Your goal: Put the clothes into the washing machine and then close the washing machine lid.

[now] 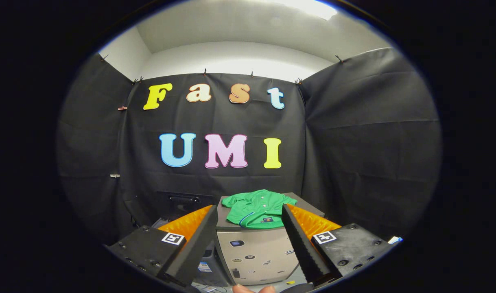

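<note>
Facing a black-draped booth | boxy grey washing machine [254, 254], lid flat | folded green shirt [257, 209] lay on top | gripper [250, 228] fingers spread wide, serrated, pinching nothing

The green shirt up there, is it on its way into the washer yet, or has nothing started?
Nothing looks done yet. The green shirt lies folded on top of the washing machine, whose lid appears shut. The gripper has its fingers open, empty, with the shirt just beyond them. Left: grab the shirt, open the lid, drop it in, close the lid.
</note>
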A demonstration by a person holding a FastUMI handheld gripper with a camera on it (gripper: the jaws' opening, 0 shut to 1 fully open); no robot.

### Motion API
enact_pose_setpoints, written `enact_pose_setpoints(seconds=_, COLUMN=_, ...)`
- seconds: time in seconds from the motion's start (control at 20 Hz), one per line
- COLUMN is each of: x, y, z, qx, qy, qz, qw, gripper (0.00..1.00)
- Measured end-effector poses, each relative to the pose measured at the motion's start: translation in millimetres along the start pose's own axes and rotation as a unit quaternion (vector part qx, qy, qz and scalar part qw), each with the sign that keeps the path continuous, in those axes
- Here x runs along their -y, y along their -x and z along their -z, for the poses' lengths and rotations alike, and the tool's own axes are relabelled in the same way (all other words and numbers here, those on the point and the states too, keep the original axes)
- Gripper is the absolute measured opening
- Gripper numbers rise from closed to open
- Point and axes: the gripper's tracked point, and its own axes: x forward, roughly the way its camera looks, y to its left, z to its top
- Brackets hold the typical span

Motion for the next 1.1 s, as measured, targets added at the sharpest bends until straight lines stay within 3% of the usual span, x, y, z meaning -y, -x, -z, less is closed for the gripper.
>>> enact_pose_setpoints(seconds=1.1, x=1.3, y=-9.9, z=11.5, qx=-0.013, qy=-0.010, qz=-0.003, qw=1.000, gripper=0.99)
